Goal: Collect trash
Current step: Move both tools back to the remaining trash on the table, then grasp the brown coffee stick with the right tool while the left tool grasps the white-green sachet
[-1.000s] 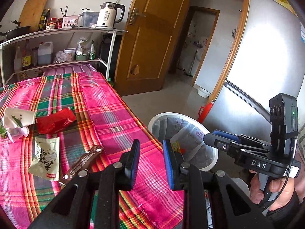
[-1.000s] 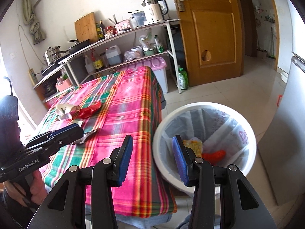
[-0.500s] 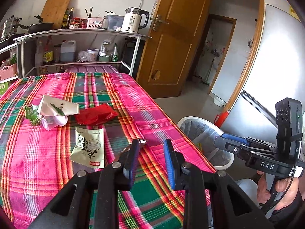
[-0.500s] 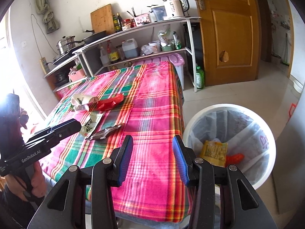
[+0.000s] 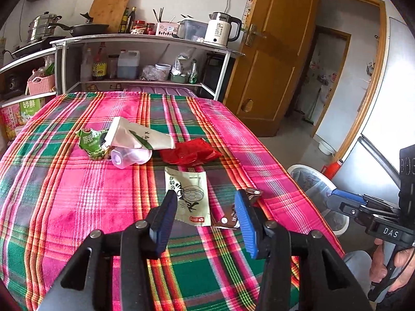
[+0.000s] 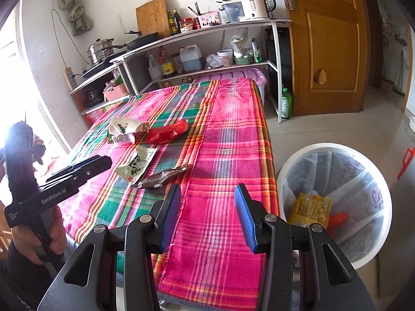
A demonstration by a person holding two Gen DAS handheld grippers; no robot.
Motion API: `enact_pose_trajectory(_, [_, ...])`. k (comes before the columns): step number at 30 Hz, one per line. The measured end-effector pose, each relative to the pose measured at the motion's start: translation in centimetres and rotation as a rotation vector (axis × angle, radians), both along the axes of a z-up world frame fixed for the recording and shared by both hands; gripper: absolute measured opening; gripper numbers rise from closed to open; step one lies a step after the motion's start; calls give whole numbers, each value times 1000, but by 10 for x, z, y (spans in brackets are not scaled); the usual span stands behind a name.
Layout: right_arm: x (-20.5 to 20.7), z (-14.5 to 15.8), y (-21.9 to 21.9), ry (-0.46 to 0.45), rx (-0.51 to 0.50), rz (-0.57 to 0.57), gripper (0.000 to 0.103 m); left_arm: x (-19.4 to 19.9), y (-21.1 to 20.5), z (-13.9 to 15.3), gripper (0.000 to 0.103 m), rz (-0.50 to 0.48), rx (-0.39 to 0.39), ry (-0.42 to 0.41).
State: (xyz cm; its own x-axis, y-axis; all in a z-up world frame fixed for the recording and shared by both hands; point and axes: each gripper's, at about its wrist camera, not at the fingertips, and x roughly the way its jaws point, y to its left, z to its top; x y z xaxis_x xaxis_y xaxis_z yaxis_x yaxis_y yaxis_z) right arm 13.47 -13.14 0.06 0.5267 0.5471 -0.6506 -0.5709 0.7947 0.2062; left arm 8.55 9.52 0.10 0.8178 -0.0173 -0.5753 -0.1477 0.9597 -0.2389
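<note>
Trash lies on the plaid tablecloth (image 5: pixel 77 202): a white-green sachet (image 5: pixel 190 197), a brown wrapper (image 5: pixel 228 215), a red wrapper (image 5: pixel 189 153), a white carton (image 5: pixel 140 137), a clear cup (image 5: pixel 129 156) and a green packet (image 5: pixel 90 141). My left gripper (image 5: pixel 206 220) is open and empty, just above the sachet and brown wrapper. My right gripper (image 6: pixel 207 217) is open and empty over the table's near right edge, with the brown wrapper (image 6: pixel 162 176) and sachet (image 6: pixel 137 165) ahead-left. The white bin (image 6: pixel 334 204) stands on the floor to its right, holding a yellow packet (image 6: pixel 310 207).
A shelf rack (image 5: pixel 145 59) with bottles, pans and a kettle (image 5: pixel 220 29) stands behind the table. A wooden door (image 5: pixel 275 51) is at the right. The bin (image 5: pixel 311 186) sits off the table's right edge in the left wrist view.
My left gripper swung from the bin side to the table and opened wider over the sachet and brown wrapper. My right gripper drew back from the bin toward the table edge.
</note>
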Motion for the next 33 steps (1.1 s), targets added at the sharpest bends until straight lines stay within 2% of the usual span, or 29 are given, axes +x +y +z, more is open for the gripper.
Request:
enact_pose_trajectory(11, [5, -6, 14, 13, -17, 15, 44, 27, 15, -27, 50, 60, 9, 108])
enact_pose_trajectory(19, [11, -12, 23, 28, -26, 25, 44, 43, 8, -39, 49, 50, 46, 191])
enact_pose_trajectory(20, [11, -12, 25, 30, -27, 26, 44, 43, 6, -39, 47, 52, 57, 195])
enact_pose_trajectory(21, [12, -13, 27, 33, -28, 28, 44, 44, 5, -39, 35, 53, 67, 198])
enact_pose_trajectory(22, [13, -14, 29, 36, -28, 31, 44, 43, 3, -39, 29, 48, 70, 200])
enact_pose_trajectory(28, [14, -17, 45, 51, -35, 52, 44, 39, 7, -37, 21, 30, 43, 172])
enact_pose_trajectory(33, [17, -27, 66, 90, -43, 85, 44, 25, 18, -32, 18, 44, 14, 134])
